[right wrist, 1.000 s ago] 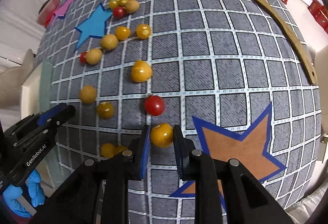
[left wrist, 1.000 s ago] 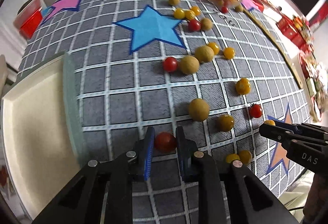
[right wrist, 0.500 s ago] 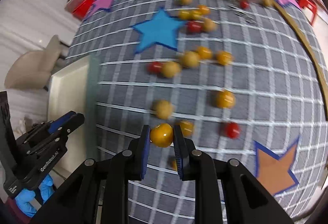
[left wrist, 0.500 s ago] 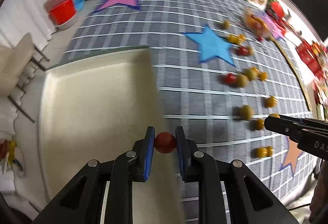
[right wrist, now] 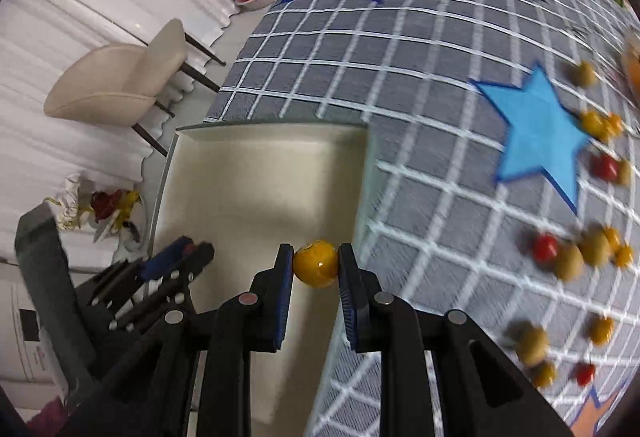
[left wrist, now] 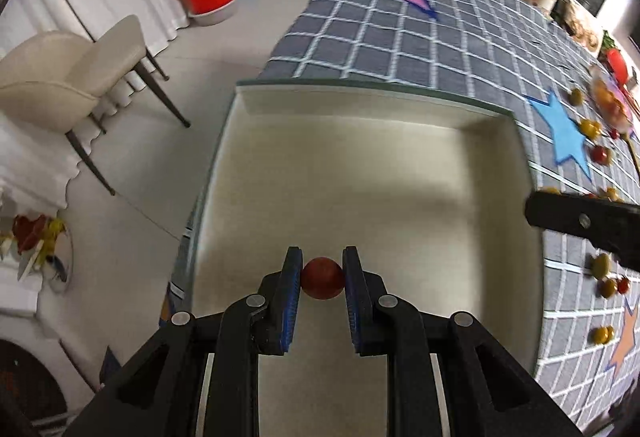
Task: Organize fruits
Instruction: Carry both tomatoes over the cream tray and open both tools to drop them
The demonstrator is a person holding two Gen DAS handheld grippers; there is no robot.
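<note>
So my left gripper (left wrist: pixel 322 277) pinches a red cherry tomato (left wrist: pixel 322 278) over the cream tray (left wrist: pixel 400 197), while my right gripper (right wrist: pixel 315 264), clamping a yellow one (right wrist: pixel 315 263), hangs above the tray's right rim.

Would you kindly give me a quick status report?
Left gripper shut on red tomato, over tray. Right gripper shut on yellow tomato, at tray edge. Nothing blocking.
</note>
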